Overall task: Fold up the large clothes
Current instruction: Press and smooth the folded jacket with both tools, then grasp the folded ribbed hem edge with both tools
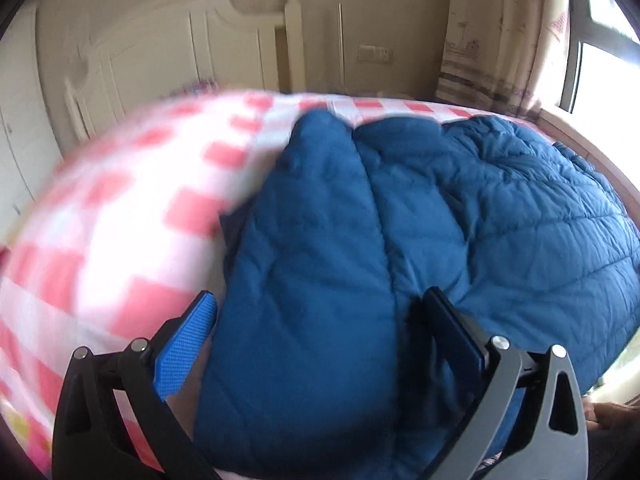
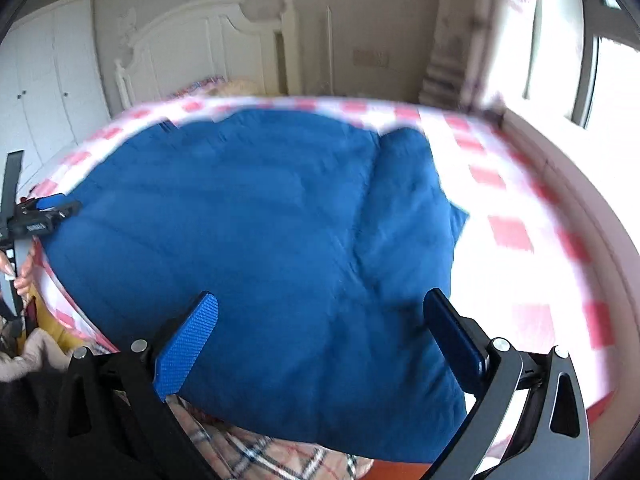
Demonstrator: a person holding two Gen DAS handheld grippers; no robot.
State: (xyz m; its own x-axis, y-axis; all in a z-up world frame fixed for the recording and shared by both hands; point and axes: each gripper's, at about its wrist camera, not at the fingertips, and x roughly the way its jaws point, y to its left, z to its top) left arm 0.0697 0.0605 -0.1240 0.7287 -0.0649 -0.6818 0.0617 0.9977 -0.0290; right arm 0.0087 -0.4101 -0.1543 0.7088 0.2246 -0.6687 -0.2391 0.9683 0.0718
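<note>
A large blue quilted jacket (image 1: pixel 420 240) lies on a bed with a pink-and-white checked sheet (image 1: pixel 120 208). In the left wrist view a folded sleeve or side panel (image 1: pixel 312 280) lies along the jacket's left part. My left gripper (image 1: pixel 320 308) is open, its fingers straddling that panel just above it. In the right wrist view the jacket (image 2: pixel 248 248) fills the middle of the bed. My right gripper (image 2: pixel 320 308) is open over the jacket's near right part. The left gripper (image 2: pixel 44 212) also shows at the jacket's far left edge.
A white headboard (image 2: pixel 208 48) and wardrobe (image 2: pixel 48 76) stand at the back. A curtain (image 1: pixel 492 32) and bright window (image 2: pixel 608 80) are on the right. Plaid fabric (image 2: pixel 260 456) lies at the bed's near edge. The sheet (image 2: pixel 520 240) is bare right of the jacket.
</note>
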